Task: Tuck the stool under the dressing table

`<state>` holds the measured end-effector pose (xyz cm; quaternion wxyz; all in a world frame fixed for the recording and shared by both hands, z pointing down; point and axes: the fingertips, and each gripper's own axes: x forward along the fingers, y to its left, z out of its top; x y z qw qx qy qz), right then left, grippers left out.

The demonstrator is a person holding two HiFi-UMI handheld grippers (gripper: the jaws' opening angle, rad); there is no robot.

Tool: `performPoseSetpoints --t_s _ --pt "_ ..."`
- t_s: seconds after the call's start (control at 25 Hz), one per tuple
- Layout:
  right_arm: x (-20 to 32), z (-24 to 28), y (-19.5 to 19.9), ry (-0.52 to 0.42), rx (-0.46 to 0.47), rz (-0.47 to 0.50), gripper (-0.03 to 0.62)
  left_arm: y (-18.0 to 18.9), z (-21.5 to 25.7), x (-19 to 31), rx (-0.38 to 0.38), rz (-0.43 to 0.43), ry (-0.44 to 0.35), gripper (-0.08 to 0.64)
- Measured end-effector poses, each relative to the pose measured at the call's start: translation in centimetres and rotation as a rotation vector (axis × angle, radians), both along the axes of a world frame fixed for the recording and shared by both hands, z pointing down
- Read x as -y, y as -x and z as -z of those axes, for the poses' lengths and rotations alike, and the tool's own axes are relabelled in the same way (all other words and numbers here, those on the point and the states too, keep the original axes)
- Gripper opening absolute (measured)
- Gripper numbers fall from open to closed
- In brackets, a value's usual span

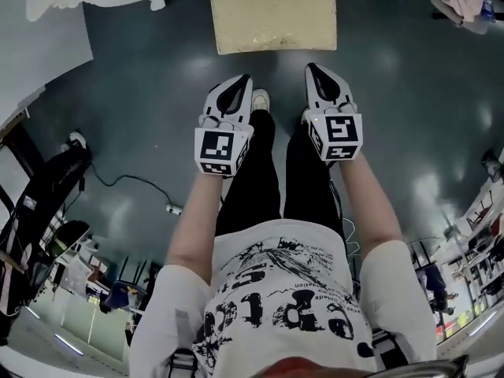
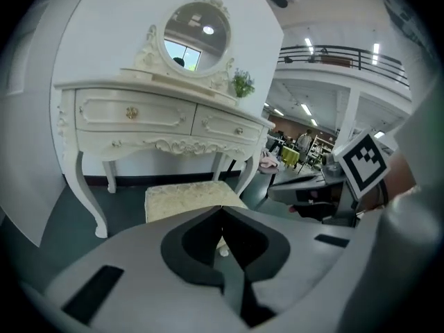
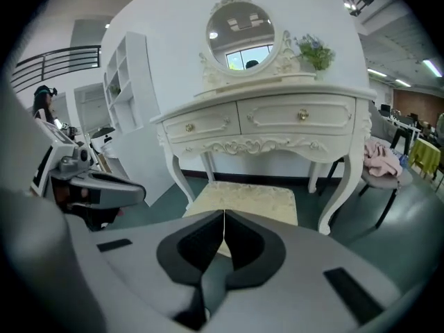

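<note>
A cream cushioned stool (image 1: 273, 12) stands on the dark floor straight ahead of me, its seat out in front of the white dressing table (image 3: 267, 120). The same stool (image 3: 246, 200) and dressing table (image 2: 149, 116) show past the jaws in both gripper views. My left gripper (image 1: 239, 83) is held in the air short of the stool, shut with nothing in it. Beside it, the right gripper (image 1: 315, 71) is level with it, also shut and empty. Neither touches the stool.
A chair with pink cloth (image 3: 378, 161) stands to the right of the table. A white shelf unit (image 3: 128, 89) is on its left. A black stand with a cable (image 1: 47, 187) occupies the floor at my left. My legs and a shoe (image 1: 260, 101) are below the grippers.
</note>
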<state>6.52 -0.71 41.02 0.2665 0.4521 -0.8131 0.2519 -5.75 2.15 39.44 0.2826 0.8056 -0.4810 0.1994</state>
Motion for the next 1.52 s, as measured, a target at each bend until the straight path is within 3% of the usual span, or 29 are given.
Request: performPoseSetpoints --t_s 0.12,0.28,0.48,0.6,0.72,0.92,1.12,1.36,1.52 --pt "-0.2 -5.4 0.9 0.037 -0.006 -0.030 0.017 0.7 -6.2 -0.6 0.019 -0.008 0.046 0.020" --pt "-1.1 -11.8 1.4 0.088 -0.017 -0.061 0.017 0.8 -12.7 -1.1 -0.018 0.000 0.102 0.020" --pt "-0.5 -18.2 1.4 0.114 -0.069 -0.053 0.017 1.0 -18.4 -0.2 -0.044 0.013 0.134 0.020" --pt "0.1 -20.4 0.4 0.134 -0.089 -0.084 0.017 0.8 -21.0 0.1 -0.023 -0.003 0.141 0.020" --pt "0.5 -20.6 0.1 0.131 -0.072 -0.099 0.017 0.7 -21.8 1.3 0.014 -0.013 0.112 0.020" --pt "0.6 -20.4 0.2 0.120 -0.128 -0.062 0.017 0.7 -21.6 1.7 0.001 -0.014 0.113 0.020" --pt "0.7 -20.1 0.2 0.148 -0.113 -0.112 0.017 0.8 -21.2 1.6 -0.006 -0.027 0.119 0.020" --pt "2.2 -20.3 0.1 0.099 -0.170 -0.103 0.017 0.6 -21.5 2.8 -0.001 0.035 0.101 0.020" --pt "5.5 -20.4 0.4 0.090 -0.168 -0.069 0.017 1.3 -21.9 5.7 -0.042 0.134 0.130 0.020"
